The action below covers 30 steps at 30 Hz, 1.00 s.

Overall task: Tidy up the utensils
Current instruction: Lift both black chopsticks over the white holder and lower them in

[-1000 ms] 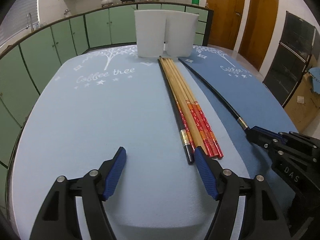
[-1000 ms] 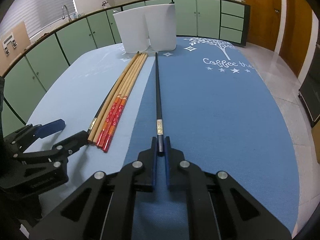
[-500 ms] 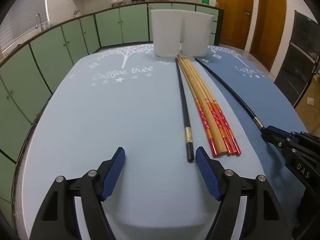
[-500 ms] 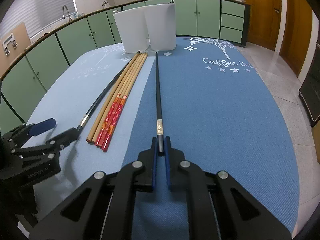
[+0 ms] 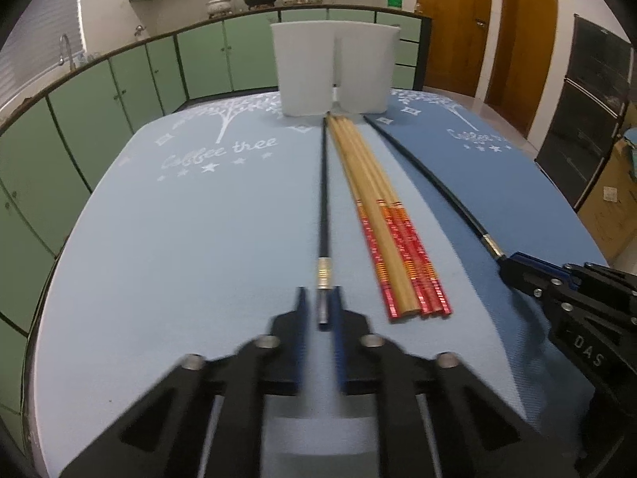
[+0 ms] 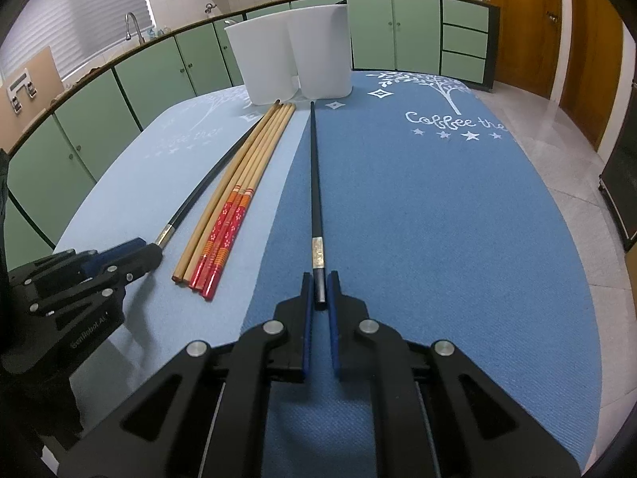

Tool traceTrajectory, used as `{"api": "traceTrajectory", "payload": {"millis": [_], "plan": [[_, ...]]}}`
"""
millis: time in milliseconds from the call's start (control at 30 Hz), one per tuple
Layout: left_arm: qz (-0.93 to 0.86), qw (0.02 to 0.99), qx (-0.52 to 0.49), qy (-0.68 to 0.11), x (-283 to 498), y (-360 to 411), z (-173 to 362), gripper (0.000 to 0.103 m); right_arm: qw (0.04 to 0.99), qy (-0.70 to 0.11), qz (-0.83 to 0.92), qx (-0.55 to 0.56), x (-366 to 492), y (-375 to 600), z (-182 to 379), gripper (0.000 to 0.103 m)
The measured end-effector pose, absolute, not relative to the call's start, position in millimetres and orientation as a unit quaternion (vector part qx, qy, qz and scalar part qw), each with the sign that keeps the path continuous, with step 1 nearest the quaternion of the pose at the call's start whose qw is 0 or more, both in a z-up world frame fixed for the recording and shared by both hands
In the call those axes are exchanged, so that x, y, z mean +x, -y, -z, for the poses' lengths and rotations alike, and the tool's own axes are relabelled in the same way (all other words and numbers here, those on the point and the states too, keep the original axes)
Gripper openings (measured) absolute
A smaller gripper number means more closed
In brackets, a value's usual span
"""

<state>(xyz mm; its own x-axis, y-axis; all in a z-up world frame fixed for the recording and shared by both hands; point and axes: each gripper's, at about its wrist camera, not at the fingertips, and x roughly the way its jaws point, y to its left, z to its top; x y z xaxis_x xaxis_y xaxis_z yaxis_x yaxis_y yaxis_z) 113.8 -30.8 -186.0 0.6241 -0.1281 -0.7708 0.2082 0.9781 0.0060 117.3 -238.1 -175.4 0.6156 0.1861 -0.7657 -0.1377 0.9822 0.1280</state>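
A: Gripping, both of them. The left gripper has its jaws pinched onto the near end of a black chopstick, just behind the chopstick's metal band.

B: And the right gripper?

A: Same picture: jaws narrow, clamped on the butt of the second black chopstick, which runs straight ahead from between the jaws toward the white holder.

B: Where do the other sticks lie?

A: The bundle of wooden chopsticks, red-patterned at the near ends, lies flat just to the right of the left jaws and to the left of the right jaws, so it sits between the two held sticks. Their far tips reach close to the foot of the holder.

B: The holder itself?

A: Upright at the far end of the worktop, dead ahead of both jaws, with two white compartments side by side. I cannot see inside them.

B: What covers the worktop?

A: A light blue mat under the left jaws and a dark blue mat under the right. The left view is a little blurred around the jaws.
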Motion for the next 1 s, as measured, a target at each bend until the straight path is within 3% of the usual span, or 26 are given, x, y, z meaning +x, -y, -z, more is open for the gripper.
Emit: {"api": "traceTrajectory", "payload": {"millis": [400, 1000], "plan": [[0.096, 0.915, 0.031, -0.391, 94, 19, 144, 0.006, 0.912, -0.396, -0.101, 0.030, 103, 243, 148, 0.006], [0.131, 0.954, 0.024, -0.270, 99, 15, 19, 0.006, 0.946, -0.288, -0.134, 0.065, 121, 270, 14, 0.006]]}}
